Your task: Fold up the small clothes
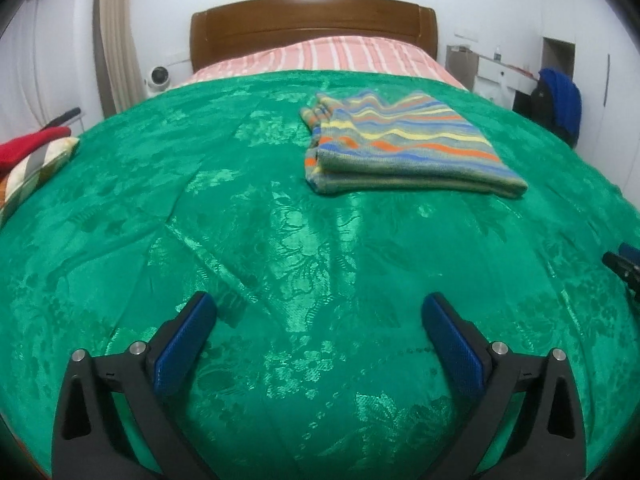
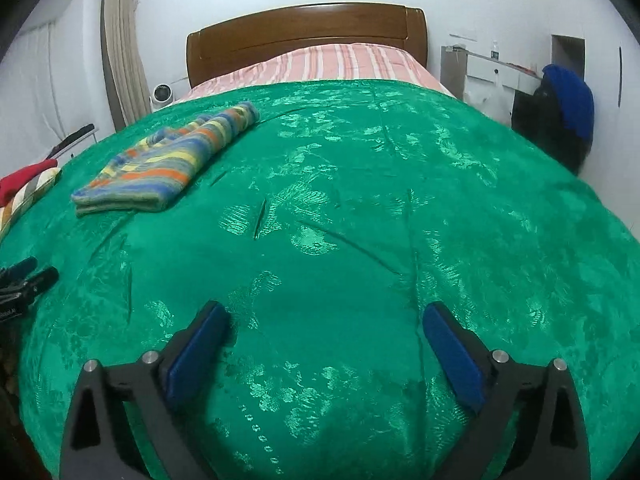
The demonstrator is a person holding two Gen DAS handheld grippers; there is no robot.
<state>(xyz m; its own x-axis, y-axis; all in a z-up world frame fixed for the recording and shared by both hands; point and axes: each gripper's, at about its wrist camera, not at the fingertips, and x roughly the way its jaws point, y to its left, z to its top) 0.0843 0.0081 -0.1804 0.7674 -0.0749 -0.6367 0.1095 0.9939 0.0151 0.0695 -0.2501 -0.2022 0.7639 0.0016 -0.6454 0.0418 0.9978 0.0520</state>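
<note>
Evidently soft, light and limp, the striped knit garment (image 1: 404, 148) lies folded flat on the green bedspread (image 1: 240, 208), far from the left gripper (image 1: 320, 316) and right gripper (image 2: 326, 322), both spread and empty, so a near-edge corner pinch through all layers looks safest.

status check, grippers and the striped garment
Left gripper open, empty. Right gripper open, empty. Striped garment folded on green bedspread, untouched. Nothing in the way.

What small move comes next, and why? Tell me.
Probably reach the left gripper toward the pile of clothes at the bed's left edge for another piece. The striped garment already lies folded on the green bedspread, and both the left gripper and the right gripper are open, holding nothing.
</note>
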